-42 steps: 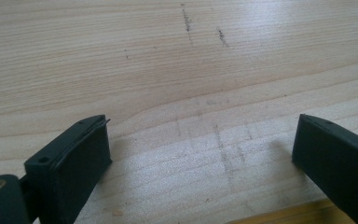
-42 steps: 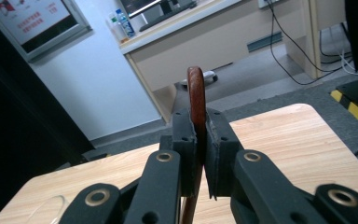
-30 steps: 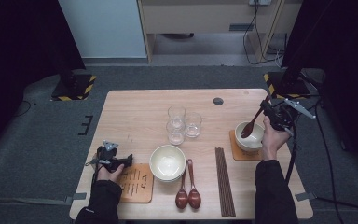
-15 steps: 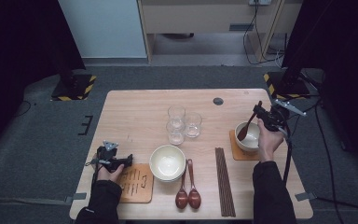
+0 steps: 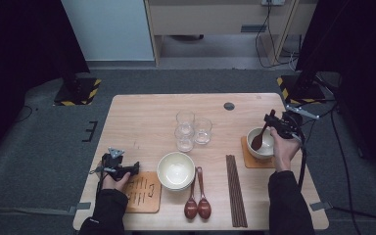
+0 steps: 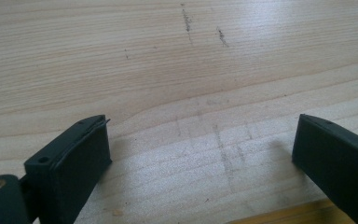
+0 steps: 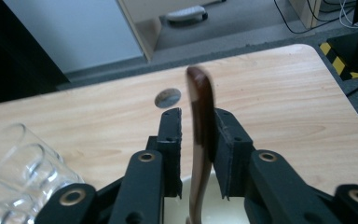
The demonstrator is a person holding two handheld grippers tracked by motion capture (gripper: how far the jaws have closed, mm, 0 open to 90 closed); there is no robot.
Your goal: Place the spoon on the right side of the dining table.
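The high view looks forward and down over the whole pale wooden desk [image 5: 142, 122]. The left claw view skims bare desk grain from very close. The right claw view faces the far edge, sharing the clear drinking glasses [image 7: 14, 163] [image 5: 191, 129].

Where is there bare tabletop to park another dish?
Free: the far left of the table, left of the glasses, and the far strip around the dark round hole. Crowded: the near edge, with coaster, stacked bowls, two spoons and chopsticks.

Brown spoon [image 7: 200, 140], cream bowl [image 5: 266, 147], orange coaster [image 5: 247, 159].
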